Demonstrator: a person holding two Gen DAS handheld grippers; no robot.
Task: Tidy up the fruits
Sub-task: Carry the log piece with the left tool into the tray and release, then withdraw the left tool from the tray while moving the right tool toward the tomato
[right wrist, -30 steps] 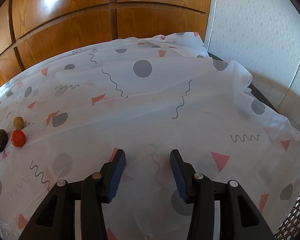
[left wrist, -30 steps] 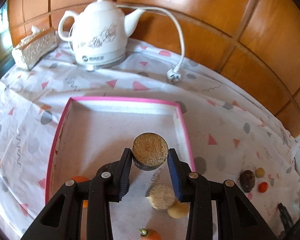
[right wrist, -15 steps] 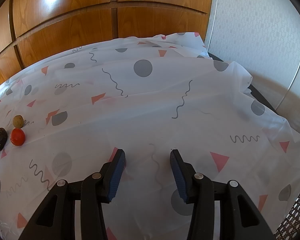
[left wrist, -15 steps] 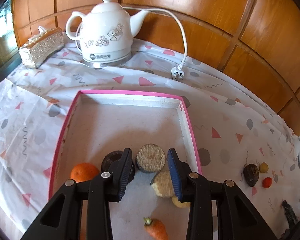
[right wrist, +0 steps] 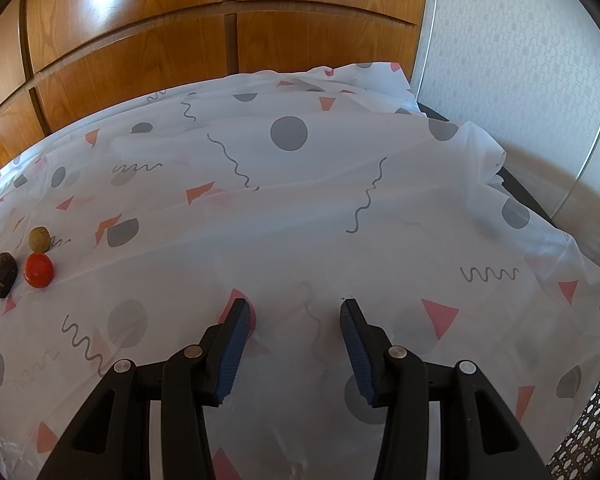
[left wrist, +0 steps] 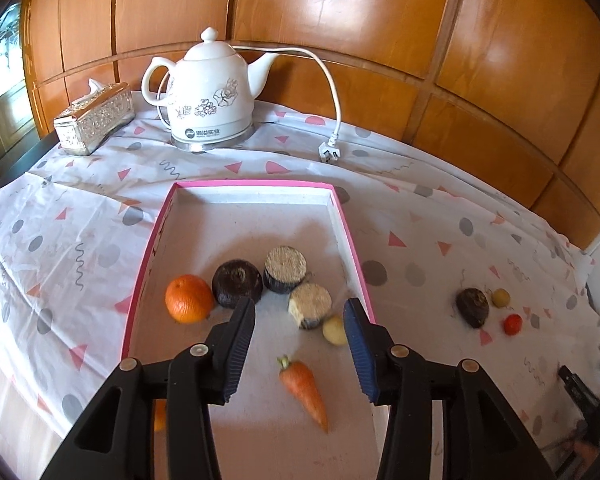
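A pink-rimmed tray (left wrist: 350, 236) holds an orange (left wrist: 188, 298), a dark round root (left wrist: 237, 283), two cut dark-skinned chunks (left wrist: 285, 269) (left wrist: 310, 304), a small yellow potato (left wrist: 334, 330) and a carrot (left wrist: 304, 388). My left gripper (left wrist: 300, 314) hovers above the tray's near part, its jaws opening with nothing gripped between them. On the cloth to the right lie a dark lumpy root (left wrist: 473, 306) (right wrist: 2, 274), a small tan ball (left wrist: 501, 297) (right wrist: 39, 238) and a red tomato (left wrist: 513, 324) (right wrist: 38, 269). My right gripper (right wrist: 294, 326) stands open over bare cloth, well right of those three.
A white electric kettle (left wrist: 210, 96) with its cord and plug (left wrist: 329, 153) stands at the back. A silver tissue box (left wrist: 94, 118) sits at the back left. Wooden panelling backs the table; the patterned cloth hangs over the right edge (right wrist: 540, 216).
My left gripper drew back and up from the tray and let go of the cut chunk, which now rests among the other pieces. The right gripper has not moved.
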